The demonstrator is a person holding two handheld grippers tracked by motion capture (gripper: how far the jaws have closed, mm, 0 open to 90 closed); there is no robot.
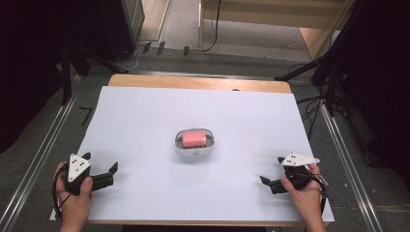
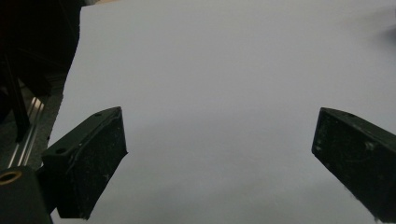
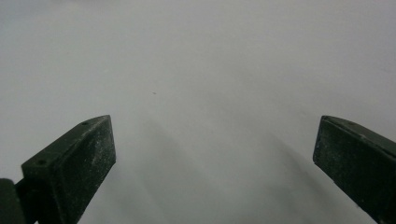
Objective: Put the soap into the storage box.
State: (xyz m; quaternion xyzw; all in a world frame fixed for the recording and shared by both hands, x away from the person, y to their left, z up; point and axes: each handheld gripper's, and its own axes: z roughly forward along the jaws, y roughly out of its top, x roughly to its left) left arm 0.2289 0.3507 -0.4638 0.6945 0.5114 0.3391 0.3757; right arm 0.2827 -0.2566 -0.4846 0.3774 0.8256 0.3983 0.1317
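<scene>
Two grippers rest on a white-covered desk [image 1: 145, 111]. At left, the left gripper [image 1: 100, 168] sits with fingers apart, holding nothing. Mid-desk, a white dish [image 1: 194, 141] cradles a pink soap bar [image 1: 194, 138]. At right, the right gripper [image 1: 271, 170] also has fingers apart, holding nothing.

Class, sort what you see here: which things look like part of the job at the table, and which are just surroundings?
Likely part of the job:
- pink soap in the white dish
- left gripper, open
- right gripper, open
- white sheet as work surface

Just surroundings:
- cables on the floor
- wooden furniture behind the table
</scene>
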